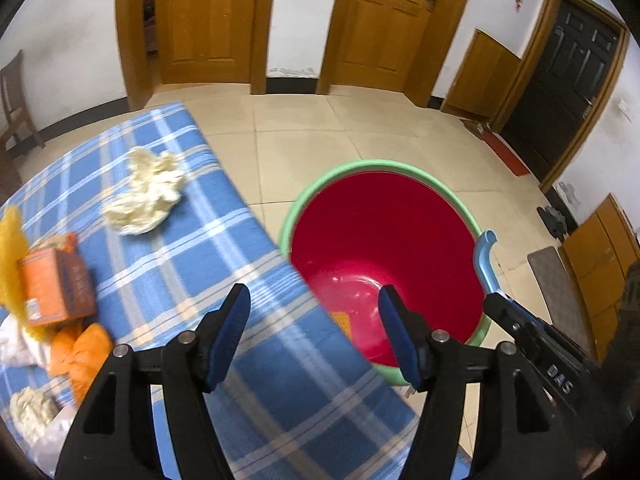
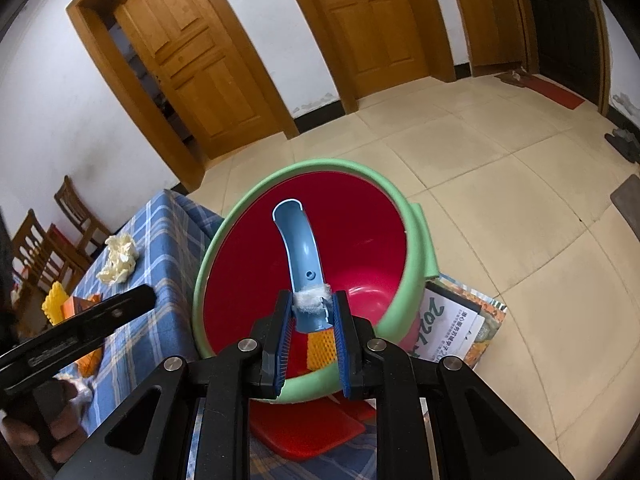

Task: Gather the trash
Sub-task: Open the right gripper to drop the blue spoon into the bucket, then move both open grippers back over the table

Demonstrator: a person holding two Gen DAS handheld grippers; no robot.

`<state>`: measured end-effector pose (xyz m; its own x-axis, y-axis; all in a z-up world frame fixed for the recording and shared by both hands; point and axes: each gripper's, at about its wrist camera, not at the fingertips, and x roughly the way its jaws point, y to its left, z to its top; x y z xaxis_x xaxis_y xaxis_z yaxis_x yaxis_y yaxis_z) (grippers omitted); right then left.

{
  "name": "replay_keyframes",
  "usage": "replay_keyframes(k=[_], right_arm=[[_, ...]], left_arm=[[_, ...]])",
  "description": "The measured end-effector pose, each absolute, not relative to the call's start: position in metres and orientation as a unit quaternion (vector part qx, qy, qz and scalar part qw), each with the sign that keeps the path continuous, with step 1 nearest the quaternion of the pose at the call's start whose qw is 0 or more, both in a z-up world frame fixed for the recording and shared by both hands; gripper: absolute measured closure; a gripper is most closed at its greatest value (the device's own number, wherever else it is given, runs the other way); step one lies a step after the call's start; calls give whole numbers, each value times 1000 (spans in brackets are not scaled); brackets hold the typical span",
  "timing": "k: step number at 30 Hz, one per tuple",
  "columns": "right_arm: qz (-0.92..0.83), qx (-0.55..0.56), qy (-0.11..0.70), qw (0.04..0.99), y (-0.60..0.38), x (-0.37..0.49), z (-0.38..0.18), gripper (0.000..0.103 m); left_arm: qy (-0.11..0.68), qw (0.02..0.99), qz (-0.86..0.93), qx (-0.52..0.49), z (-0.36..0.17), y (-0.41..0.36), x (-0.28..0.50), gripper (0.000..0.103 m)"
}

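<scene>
A red bin with a green rim (image 1: 304, 194) (image 2: 256, 188) stands on the floor beside the table. An orange piece (image 2: 320, 346) lies at its bottom. My right gripper (image 2: 313, 312) is shut on a curved blue plastic piece (image 2: 298, 248) with white fluff on it, held over the bin's mouth. My left gripper (image 1: 314, 314) is open and empty, above the table edge next to the bin. On the blue checked tablecloth (image 1: 180, 264) lie a crumpled cream tissue (image 1: 146, 192) (image 2: 119, 258), an orange box (image 1: 58, 280), orange wrappers (image 1: 82, 354) and yellow foam netting (image 1: 10, 248).
More tissue and plastic wrap (image 1: 36, 412) lie at the table's near left corner. Printed papers (image 2: 456, 320) and a red lid (image 2: 304, 428) lie on the floor by the bin. Wooden chairs (image 2: 48, 248) stand behind the table. Wooden doors (image 1: 208, 16) line the far wall.
</scene>
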<state>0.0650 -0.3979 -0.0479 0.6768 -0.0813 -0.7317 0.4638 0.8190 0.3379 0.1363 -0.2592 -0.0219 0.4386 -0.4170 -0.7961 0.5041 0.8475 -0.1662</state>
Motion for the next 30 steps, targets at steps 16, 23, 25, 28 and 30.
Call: replay_keyframes(k=[16, 23, 25, 28, 30], right_arm=[[-152, 251, 367, 883, -387, 69, -40, 79], [-144, 255, 353, 889, -378, 58, -26, 76], [-141, 255, 350, 890, -374, 54, -22, 69], [-137, 256, 345, 893, -368, 51, -18, 58], [-136, 255, 345, 893, -364, 49, -16, 56]], left_arm=[[446, 861, -242, 19, -9, -211, 129, 37], [440, 868, -232, 10, 0, -192, 120, 37], [437, 870, -226, 8, 2, -184, 117, 37], [433, 875, -218, 5, 6, -173, 112, 37], [429, 878, -212, 2, 8, -165, 107, 36]])
